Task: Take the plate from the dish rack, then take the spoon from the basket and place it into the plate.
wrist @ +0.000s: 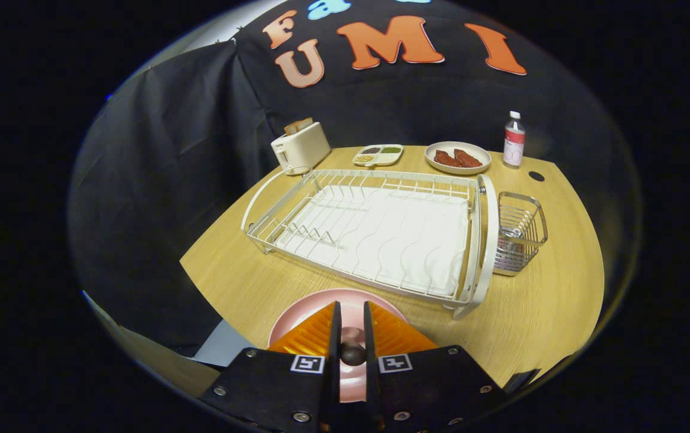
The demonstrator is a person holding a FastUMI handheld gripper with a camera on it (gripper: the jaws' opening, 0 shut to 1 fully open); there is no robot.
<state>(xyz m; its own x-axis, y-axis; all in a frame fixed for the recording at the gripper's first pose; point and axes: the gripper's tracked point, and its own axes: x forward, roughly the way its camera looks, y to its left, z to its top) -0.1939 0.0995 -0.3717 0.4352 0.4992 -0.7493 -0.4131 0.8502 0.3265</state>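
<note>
The pink plate (297, 319) lies flat on the wooden table, in front of the white dish rack (489, 234), which holds no dishes. My gripper (352, 307) hovers right over the plate, its orange fingers (315, 334) close together. A dark, rounded spoon (351, 350) is pinched in the narrow gap between them, seen end-on above the plate's middle. The wire basket (520, 231) hangs on the rack's right side, beyond the fingers to the right. Only a metallic glint shows at its bottom.
Behind the rack stand a cream toaster (300, 147), a divided tray of small foods (378, 154), a plate with red-brown pieces (458, 157) and a bottle (514, 139). The table's front edge runs just left of the pink plate.
</note>
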